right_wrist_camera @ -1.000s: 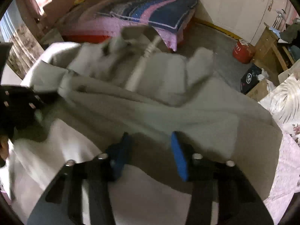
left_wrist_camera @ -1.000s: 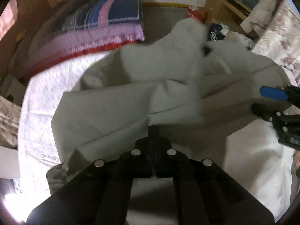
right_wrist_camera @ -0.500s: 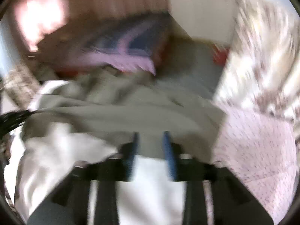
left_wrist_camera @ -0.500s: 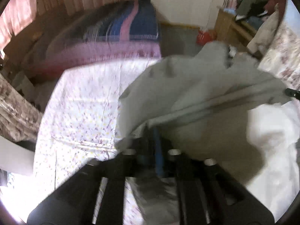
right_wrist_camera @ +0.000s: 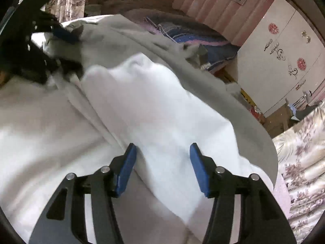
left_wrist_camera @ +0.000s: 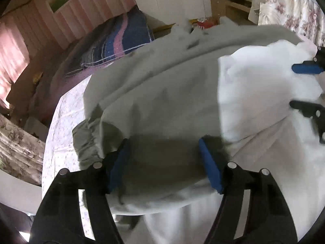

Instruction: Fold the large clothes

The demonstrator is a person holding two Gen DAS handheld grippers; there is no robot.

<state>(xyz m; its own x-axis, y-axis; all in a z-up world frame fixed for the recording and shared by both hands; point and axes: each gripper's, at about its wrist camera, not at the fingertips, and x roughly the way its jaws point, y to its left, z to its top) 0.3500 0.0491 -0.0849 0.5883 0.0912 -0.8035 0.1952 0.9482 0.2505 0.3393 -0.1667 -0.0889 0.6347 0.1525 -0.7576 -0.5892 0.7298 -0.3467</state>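
Floral-sheeted bed [left_wrist_camera: 59, 142] is carrying a grey garment [left_wrist_camera: 162, 93] near its edge; left claw [left_wrist_camera: 164, 162] is opening above it, right claw [right_wrist_camera: 162, 166] is standing open, gripping nothing.

The left claw [left_wrist_camera: 164, 162] points steeply down, its jaws opening wide, blue pads [left_wrist_camera: 211, 170] well apart and pressing on nothing. The right claw [right_wrist_camera: 162, 168] also tilts downward, its jaws parted, blue pads [right_wrist_camera: 125, 172] clear on both sides. Both claws stand near each other.
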